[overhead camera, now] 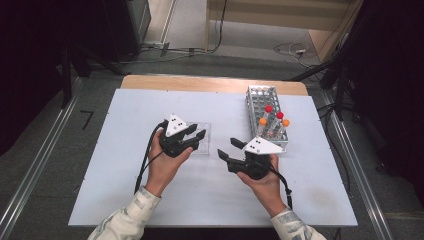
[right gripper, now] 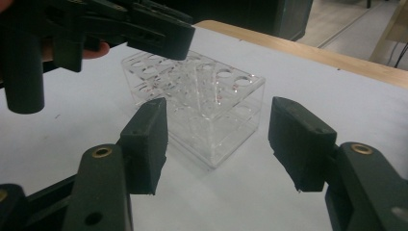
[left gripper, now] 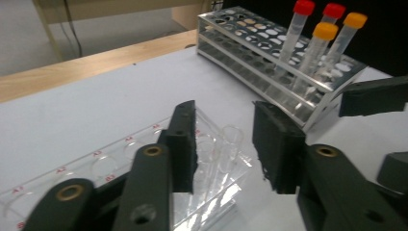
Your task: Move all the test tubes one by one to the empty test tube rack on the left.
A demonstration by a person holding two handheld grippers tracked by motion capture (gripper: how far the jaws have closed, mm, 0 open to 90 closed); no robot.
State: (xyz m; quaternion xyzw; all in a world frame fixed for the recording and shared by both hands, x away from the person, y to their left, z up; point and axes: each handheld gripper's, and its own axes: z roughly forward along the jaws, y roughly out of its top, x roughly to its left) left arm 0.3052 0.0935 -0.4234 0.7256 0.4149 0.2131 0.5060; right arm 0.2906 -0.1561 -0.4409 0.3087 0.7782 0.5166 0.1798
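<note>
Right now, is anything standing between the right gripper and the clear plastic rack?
Nothing visible does. The right gripper has open jaws aimed at the clear rack across bare table. The left gripper hangs over the rack's far side, not in that gap.

bright even light, soft shadows, dark edges.

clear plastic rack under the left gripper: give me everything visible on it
The clear rack is a see-through, acrylic-looking box: a top plate with rows of round holes, small red labels beside them, and a lower plate beneath. No capped tubes stand in it. It sits upright on the white table, left of the metal rack. The left gripper hovers over it, jaws apart with nothing between them; whether a jaw touches the top is unclear.
</note>
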